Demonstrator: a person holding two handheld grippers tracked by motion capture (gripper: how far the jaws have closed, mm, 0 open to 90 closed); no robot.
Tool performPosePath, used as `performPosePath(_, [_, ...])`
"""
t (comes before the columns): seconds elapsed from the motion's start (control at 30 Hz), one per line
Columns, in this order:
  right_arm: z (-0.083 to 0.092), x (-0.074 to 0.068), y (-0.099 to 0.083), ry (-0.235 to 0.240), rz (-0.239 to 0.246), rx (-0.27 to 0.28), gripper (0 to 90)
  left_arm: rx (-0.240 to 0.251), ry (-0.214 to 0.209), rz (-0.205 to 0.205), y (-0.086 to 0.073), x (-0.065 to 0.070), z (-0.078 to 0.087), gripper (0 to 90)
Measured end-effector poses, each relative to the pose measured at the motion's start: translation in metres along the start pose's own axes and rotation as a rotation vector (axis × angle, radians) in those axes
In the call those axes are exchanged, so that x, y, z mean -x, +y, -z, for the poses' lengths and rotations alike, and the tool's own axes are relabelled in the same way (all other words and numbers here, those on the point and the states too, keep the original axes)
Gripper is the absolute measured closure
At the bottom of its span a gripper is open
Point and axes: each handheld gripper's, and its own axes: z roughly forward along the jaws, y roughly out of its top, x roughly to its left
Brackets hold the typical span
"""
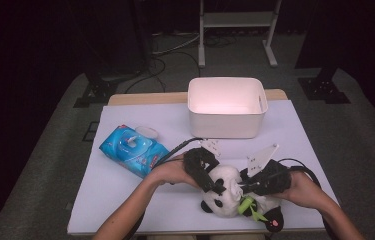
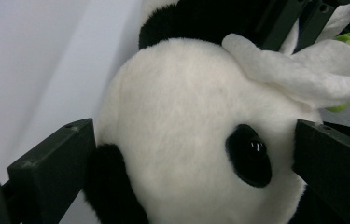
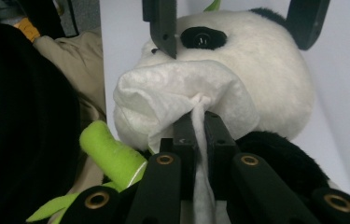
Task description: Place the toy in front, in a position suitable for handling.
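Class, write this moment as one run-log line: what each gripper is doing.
left gripper: open, fingers astride panda toy's head | right gripper: shut on white wipe against panda's face

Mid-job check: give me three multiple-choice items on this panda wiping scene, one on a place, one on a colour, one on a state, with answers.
1. Where does the blue wipes pack lie on the table?
A. left of the panda
B. inside the white bin
C. right of the panda

2. What colour is the stick by the toy panda?
A. red
B. green
C. yellow

3. What does the right gripper do?
A. stands open
B. is shut on a white wipe
C. grips the bin

Answers: 1 A, the high view shows it left; 2 B, the bamboo stick is green; 3 B, the white wipe runs between its closed jaws.
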Motion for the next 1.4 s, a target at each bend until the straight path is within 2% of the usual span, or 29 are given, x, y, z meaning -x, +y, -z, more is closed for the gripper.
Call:
performPosePath(0.1, [0.0, -0.001, 0.0, -0.001, -0.003, 0.001, 84.7, 0.006, -0.025, 0.029, -0.002, -0.002, -0.001, 0.6])
performPosePath(0.2, [0.001, 0.0, 0.0, 0.003, -0.011, 0.003, 84.6, 0.021, -0.048, 0.03, -0.004, -0.004, 0.001, 8.0])
performPosePath(0.37, [0.004, 0.002, 0.002, -0.001, -0.015, 0.012, 84.6, 0.054, -0.049, 0.01, -0.006, -0.006, 0.013, 28.1])
performPosePath(0.53, [0.006, 0.009, 0.004, -0.016, -0.02, 0.028, 84.6, 0.066, -0.018, -0.022, -0.001, -0.005, 0.021, 35.1])
performPosePath(0.6, [0.006, 0.014, 0.005, -0.025, -0.022, 0.04, 84.6, 0.074, -0.018, -0.037, 0.001, -0.006, 0.028, 39.1])
performPosePath(0.67, [0.006, 0.017, 0.007, -0.029, -0.028, 0.063, 84.7, 0.08, -0.031, -0.044, 0.003, -0.007, 0.033, 46.7])
performPosePath(0.7, [0.005, 0.02, 0.009, -0.029, -0.031, 0.067, 84.7, 0.075, -0.053, -0.042, 0.003, -0.006, 0.034, 46.2])
performPosePath(0.77, [-0.001, 0.022, 0.011, -0.046, -0.023, 0.046, 84.8, 0.016, 0.006, -0.05, 0.004, -0.002, 0.03, 38.1])
performPosePath(0.87, [-0.003, 0.023, 0.01, -0.036, -0.029, 0.042, 84.9, 0.023, 0.02, -0.039, 0.001, -0.004, 0.028, 28.7])
performPosePath(0.93, [-0.003, 0.021, 0.007, -0.027, -0.028, 0.04, 85.0, 0.025, 0.029, -0.031, -0.001, -0.006, 0.027, 26.0])
performPosePath(0.97, [-0.004, 0.019, 0.006, -0.023, -0.036, 0.04, 85.0, 0.023, 0.028, -0.02, -0.003, -0.007, 0.026, 23.5])
performPosePath(1.07, [-0.003, 0.013, 0.002, -0.013, -0.03, 0.036, 85.1, 0.034, 0.029, -0.021, -0.004, -0.007, 0.026, 19.8])
performPosePath(1.17, [-0.003, 0.007, 0.001, -0.014, -0.022, 0.029, 85.1, 0.016, 0.036, -0.012, -0.005, -0.007, 0.023, 13.9])
performPosePath(1.3, [-0.003, 0.0, 0.0, -0.013, 0.001, 0.022, 85.1, 0.013, -0.002, 0.021, -0.008, -0.008, 0.017, 8.6])
performPosePath(1.4, [-0.002, -0.004, -0.001, -0.01, 0.006, 0.021, 85.1, 0.013, -0.053, 0.069, -0.01, -0.01, 0.009, 5.5])
